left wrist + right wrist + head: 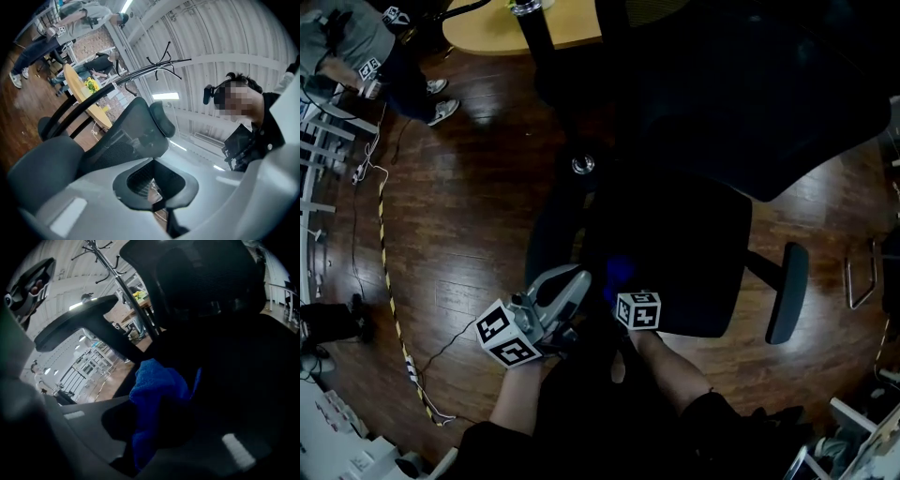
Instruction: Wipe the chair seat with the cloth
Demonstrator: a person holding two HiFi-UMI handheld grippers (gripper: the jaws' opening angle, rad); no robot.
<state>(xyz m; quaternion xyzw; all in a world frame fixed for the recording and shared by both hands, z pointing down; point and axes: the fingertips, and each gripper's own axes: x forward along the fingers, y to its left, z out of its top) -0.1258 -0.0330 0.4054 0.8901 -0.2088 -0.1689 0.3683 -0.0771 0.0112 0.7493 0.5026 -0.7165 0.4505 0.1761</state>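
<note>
A black office chair fills the middle of the head view, its seat [684,244] below the mesh backrest [750,103]. My right gripper [623,287] is at the seat's front left part, shut on a blue cloth [616,270]. In the right gripper view the bunched cloth [157,390] sticks out between the jaws of the right gripper [147,439], over the dark seat [248,394]. My left gripper [578,279] sits just left of the cloth at the seat's left edge. In its own view the left gripper [157,205] is shut with nothing in it and points up at the backrest [126,136].
The chair's armrests stand at the right [787,291] and the left [79,319]. A round wooden table [497,33] is beyond the chair, and a person [356,47] stands at the far left. A cable and striped tape [389,281] lie on the wooden floor. A coat rack [164,65] rises behind.
</note>
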